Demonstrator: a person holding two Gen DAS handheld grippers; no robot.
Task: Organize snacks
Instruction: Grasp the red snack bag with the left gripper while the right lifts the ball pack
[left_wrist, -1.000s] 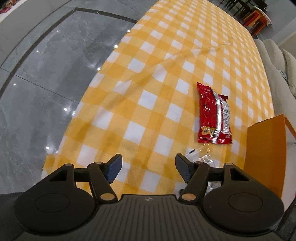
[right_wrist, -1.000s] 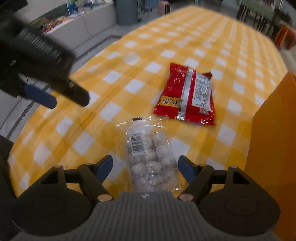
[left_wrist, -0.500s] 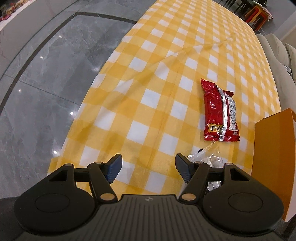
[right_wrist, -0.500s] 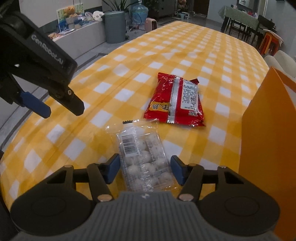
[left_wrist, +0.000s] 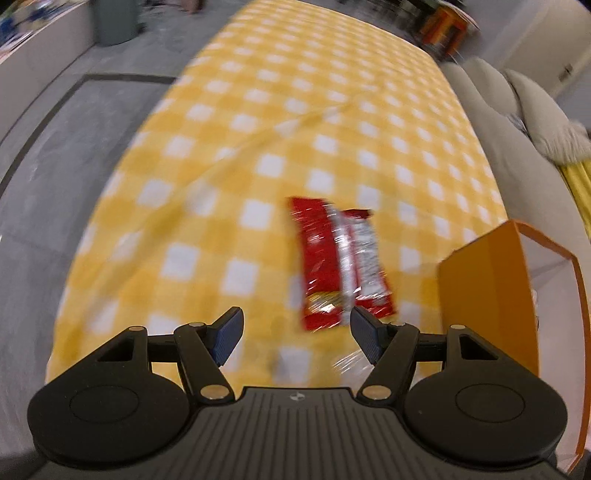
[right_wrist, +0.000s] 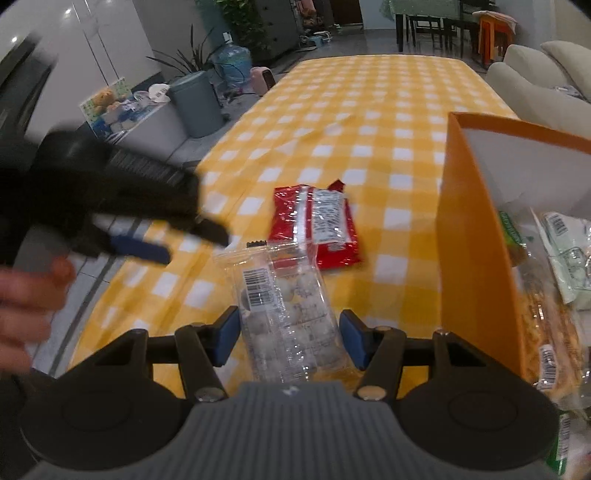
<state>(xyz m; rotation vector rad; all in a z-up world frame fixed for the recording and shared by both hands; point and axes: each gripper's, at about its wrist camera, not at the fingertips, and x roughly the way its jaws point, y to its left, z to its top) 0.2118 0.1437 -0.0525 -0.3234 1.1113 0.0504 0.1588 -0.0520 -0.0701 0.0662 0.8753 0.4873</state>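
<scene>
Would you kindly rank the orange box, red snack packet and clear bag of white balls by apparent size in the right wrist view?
1. Orange box
2. Clear bag of white balls, though nearness inflates it
3. Red snack packet

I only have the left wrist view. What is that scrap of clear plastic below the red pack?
Observer: A clear bag of white balls with a barcode label. The right gripper has it between its fingers, pads against its sides.
Operator: Is anything in the orange box? I see only a white wall.
Observer: Yes, the box holds several packets, one of them pale green.
Operator: Does the bag touch the red pack?
Observer: In the right wrist view its top edge overlaps the near end of the red pack; whether they touch, I cannot tell.
</scene>
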